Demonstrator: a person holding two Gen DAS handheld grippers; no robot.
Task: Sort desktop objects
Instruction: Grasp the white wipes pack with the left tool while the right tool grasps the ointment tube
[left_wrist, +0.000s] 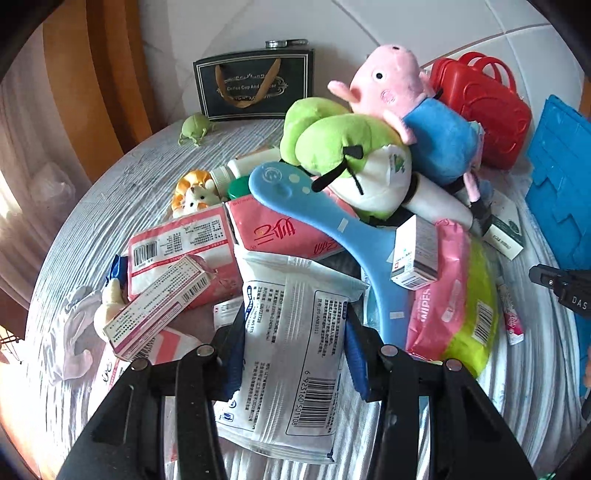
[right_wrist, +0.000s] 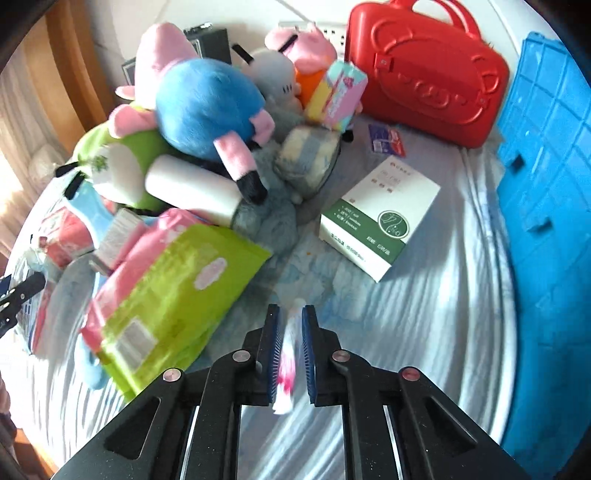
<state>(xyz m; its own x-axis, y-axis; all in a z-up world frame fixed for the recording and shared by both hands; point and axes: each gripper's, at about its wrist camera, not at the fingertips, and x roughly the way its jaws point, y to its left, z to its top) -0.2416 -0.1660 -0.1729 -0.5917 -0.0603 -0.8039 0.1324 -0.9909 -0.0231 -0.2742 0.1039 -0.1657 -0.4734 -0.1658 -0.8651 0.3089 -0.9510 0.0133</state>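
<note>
Left gripper (left_wrist: 295, 354) was clamped on a white wipes packet (left_wrist: 291, 354), barcode side up, blue pads pressed on both long sides, packet hanging over the striped tablecloth (left_wrist: 92, 206) near its front edge. Right gripper (right_wrist: 291, 354) was closed on a small white-and-pink tube (right_wrist: 288, 362), held lengthwise between the blue pads above a bare patch of cloth toward the right edge; the tube was blurred, print unreadable.

Just past the left gripper: a pink-and-white carton (left_wrist: 159, 295) lay tilted on a pink tissue pack (left_wrist: 177, 251), a second pink tissue pack (left_wrist: 288, 236) behind them. A blue plastic paddle (left_wrist: 332, 229) ran diagonally over the pile, with a small white box (left_wrist: 415, 254) leaning beside it. A pink-and-green wipes pack (right_wrist: 166, 295) sat between the two grippers.

Further back, a green frog plush (left_wrist: 340, 151) carried a pink pig plush in blue (left_wrist: 417, 122) on top, a white bottle (right_wrist: 192, 192) lying under them. A green-and-white box (right_wrist: 380, 221) lay flat, apart from the pile, toward the right edge. A red plastic case (right_wrist: 424, 70) stood at the far right corner, a blue crate (right_wrist: 546, 221) along the right edge, and a dark gift bag (left_wrist: 255, 85) at the far edge. A small lion plush (left_wrist: 194, 192) and a green toy (left_wrist: 194, 127) lay toward the far left.
</note>
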